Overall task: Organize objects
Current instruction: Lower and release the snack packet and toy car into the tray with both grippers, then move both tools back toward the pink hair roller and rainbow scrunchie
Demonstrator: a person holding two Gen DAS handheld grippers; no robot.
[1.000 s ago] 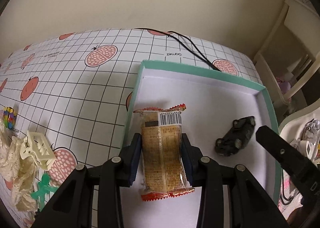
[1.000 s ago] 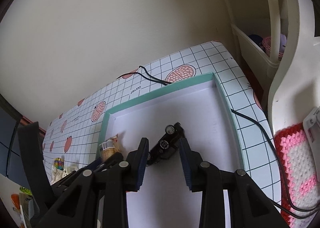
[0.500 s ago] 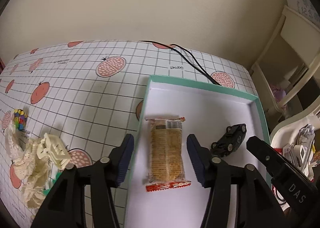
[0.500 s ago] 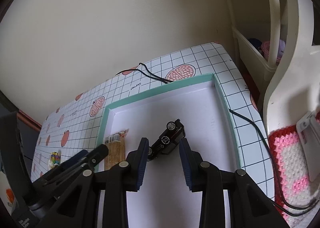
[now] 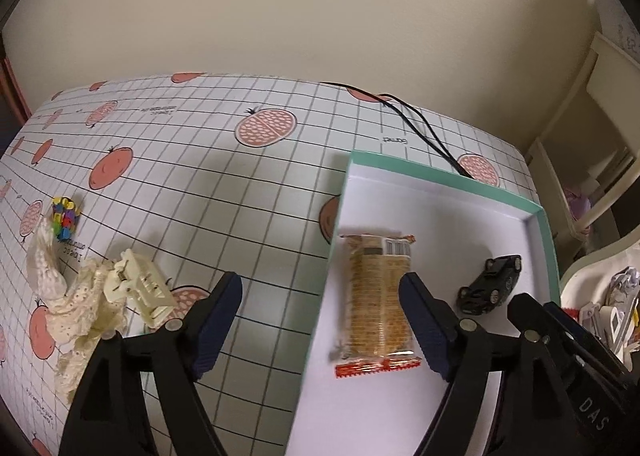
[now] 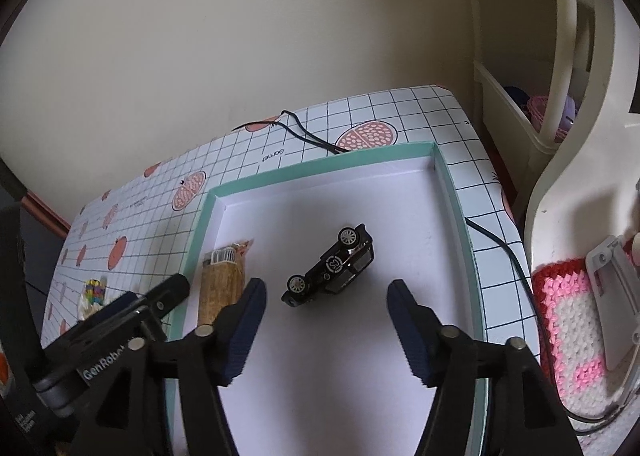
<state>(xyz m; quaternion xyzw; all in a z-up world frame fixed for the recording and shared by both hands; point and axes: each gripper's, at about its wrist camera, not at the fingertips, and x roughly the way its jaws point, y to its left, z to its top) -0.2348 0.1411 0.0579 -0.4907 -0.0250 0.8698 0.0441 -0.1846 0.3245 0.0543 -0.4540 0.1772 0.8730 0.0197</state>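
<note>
Table [image 5: 224, 191] under a white grid cloth printed with red fruit; it runs back to a plain wall. A black cable [image 5: 416, 123] trails over its far edge toward the box.

White box with a teal rim [image 5: 440, 171] sits on the right part of the table, open side up. Two things lie on its floor. The cracker packet [image 5: 376, 296] lies lengthwise hard against the left wall, barcode end far, red crimped end near. The black toy car [image 6: 332, 268] lies on its side near the middle of the box, wheels showing, well apart from the packet.

My left claw [image 5: 320, 320] hangs above the left wall of the box, jaws spread wide, holding nothing. One finger is over the cloth outside the box; the other is over the box floor, just right of the packet. The packet lies between them, untouched.

My right claw [image 6: 324, 324] hangs over the box floor on the near side of the car, jaws also wide apart and empty. The car lies just beyond the fingertips, clear of both.

Left of the box, on the cloth: a heap of cream lace [image 5: 68, 304], a cream hair claw clip [image 5: 140, 288] lying on it, and farther out a small multicoloured bead piece [image 5: 64, 215].
</note>
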